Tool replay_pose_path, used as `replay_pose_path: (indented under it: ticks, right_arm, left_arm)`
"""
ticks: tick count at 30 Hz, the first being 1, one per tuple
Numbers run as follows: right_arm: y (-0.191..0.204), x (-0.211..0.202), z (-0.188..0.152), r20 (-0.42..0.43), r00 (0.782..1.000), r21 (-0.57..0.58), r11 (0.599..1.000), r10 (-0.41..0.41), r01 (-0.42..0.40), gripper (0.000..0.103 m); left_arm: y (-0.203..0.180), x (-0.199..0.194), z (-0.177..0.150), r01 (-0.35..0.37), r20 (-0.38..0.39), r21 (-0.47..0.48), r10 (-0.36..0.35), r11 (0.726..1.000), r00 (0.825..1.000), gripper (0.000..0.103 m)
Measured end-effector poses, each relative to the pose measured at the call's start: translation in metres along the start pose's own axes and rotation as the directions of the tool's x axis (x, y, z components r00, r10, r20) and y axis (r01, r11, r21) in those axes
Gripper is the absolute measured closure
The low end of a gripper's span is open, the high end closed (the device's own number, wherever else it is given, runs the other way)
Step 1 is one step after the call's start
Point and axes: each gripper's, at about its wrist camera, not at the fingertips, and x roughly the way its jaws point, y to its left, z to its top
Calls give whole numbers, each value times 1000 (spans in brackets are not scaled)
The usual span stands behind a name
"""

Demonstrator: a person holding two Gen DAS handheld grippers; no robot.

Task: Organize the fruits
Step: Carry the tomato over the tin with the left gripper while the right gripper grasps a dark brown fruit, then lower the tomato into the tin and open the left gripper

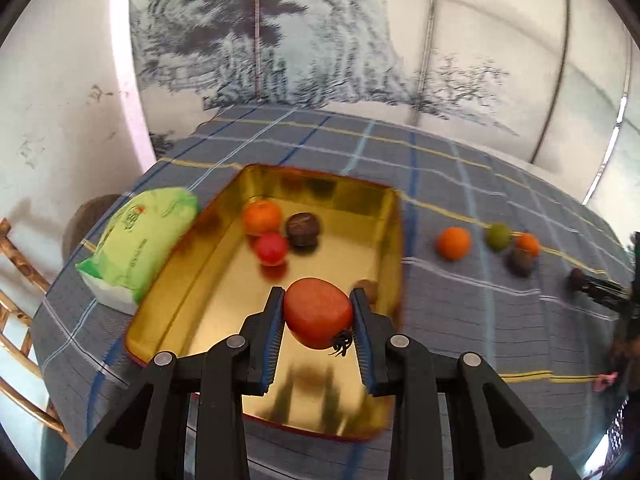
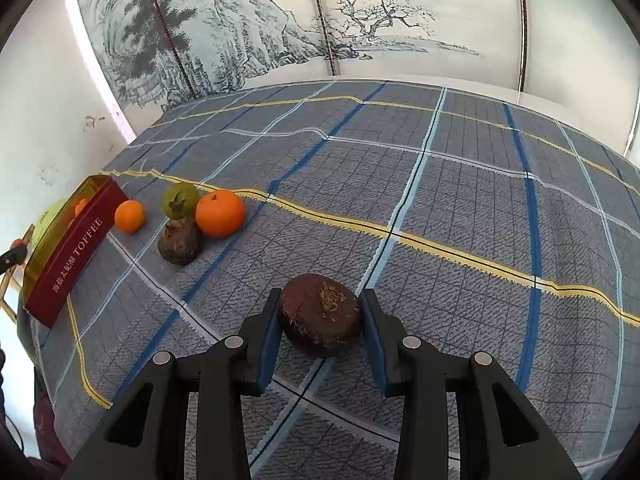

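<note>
A folding screen (image 2: pixel 280 28) painted with ink mountains and trees stands behind the table's far edge. A blue-grey checked cloth (image 2: pixel 460 220) covers the table. A white wall (image 1: pixel 60 100) and bamboo chair (image 1: pixel 16 312) flank its left edge.

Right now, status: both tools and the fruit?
Left tool shut on tomato, over gold tin. Right tool shut on brown fruit, above tablecloth. Four fruits still loose. Path clear.

Three oranges: one (image 1: pixel 262 217) in the tin (image 1: pixel 394 240), two (image 1: pixel 453 243) (image 1: pixel 527 244) on the worktop (image 2: pixel 460 220) to its right. Two red tomatoes (image 1: pixel 272 249) (image 1: pixel 318 312). One green fruit (image 2: pixel 180 200). Three dark brown fruits (image 1: pixel 303 229) (image 2: pixel 180 241) (image 2: pixel 320 314). One green packet (image 1: pixel 138 240), far left.
</note>
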Motion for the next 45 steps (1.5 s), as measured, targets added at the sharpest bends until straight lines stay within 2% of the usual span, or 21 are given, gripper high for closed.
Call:
replay_pose_path:
  ticks: [5,12,26,35,39,45]
  right_arm:
    - [1,0,-1,-2,1000,-15,1000,-18,18,64]
    - [2,0,0,-3,1000,-20,1000,-24,24,64]
    - [1,1,0,-4,1000,-20,999,-25,25,64]
    - [1,1,0,-4,1000,-22,999,-27,27,64]
    - [1,1,0,-4,1000,-22,999,-27,26,64]
    - [1,2,0,-5,1000,-25,999,-30,30,64]
  left_arm:
    - [20,20,-2,-23,-32,-22,22,999,999,75]
    - [31,33,3,-48,-45,3,49,999,998,74]
    - [37,47,18,-111,-50,41,113,993,992,74]
    - [31,43,24,-138,-22,63,139,988,990,73]
    - [25,35,23,-159,-1,59,160,986,987,56]
    - [10,13,18,-180,49,66,177,981,983,50]
